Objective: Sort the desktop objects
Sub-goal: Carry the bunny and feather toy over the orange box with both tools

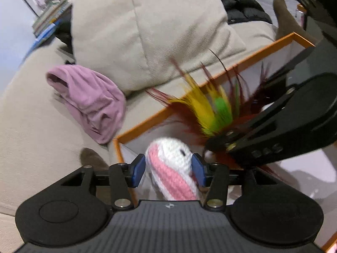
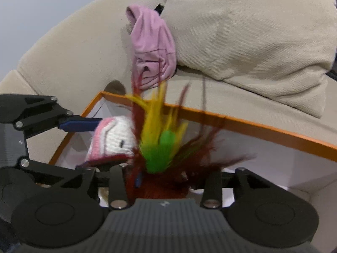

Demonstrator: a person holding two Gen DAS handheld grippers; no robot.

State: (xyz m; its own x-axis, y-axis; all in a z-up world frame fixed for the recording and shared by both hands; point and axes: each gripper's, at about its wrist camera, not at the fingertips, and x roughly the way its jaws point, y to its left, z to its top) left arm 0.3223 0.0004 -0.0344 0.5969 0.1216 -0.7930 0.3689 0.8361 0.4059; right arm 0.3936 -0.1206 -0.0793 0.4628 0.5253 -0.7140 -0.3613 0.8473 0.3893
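A pink and white crocheted toy (image 1: 170, 164) sits between the blue pads (image 1: 139, 170) of my left gripper (image 1: 169, 170), over the corner of a white box with an orange rim (image 1: 242, 63). The jaws stand apart, with a thin gap at the left pad. A feather toy (image 2: 160, 147) with yellow, green and dark red plumes lies between the fingers of my right gripper (image 2: 164, 178), whose jaws stand wide; one pad is hidden by feathers. In the right wrist view the left gripper (image 2: 92, 145) straddles the crocheted toy (image 2: 115, 139) inside the box (image 2: 252, 128). The right gripper (image 1: 219, 143) crosses from the right.
The box rests on a beige sofa (image 2: 63, 59). A crumpled pink cloth (image 1: 92, 103) lies beside a large beige cushion (image 1: 147, 31). Books (image 1: 48, 19) are stacked at the far left, a black jacket (image 1: 238, 2) lies behind the cushion, and a brown sock-like shape (image 1: 284, 14) sits behind the box.
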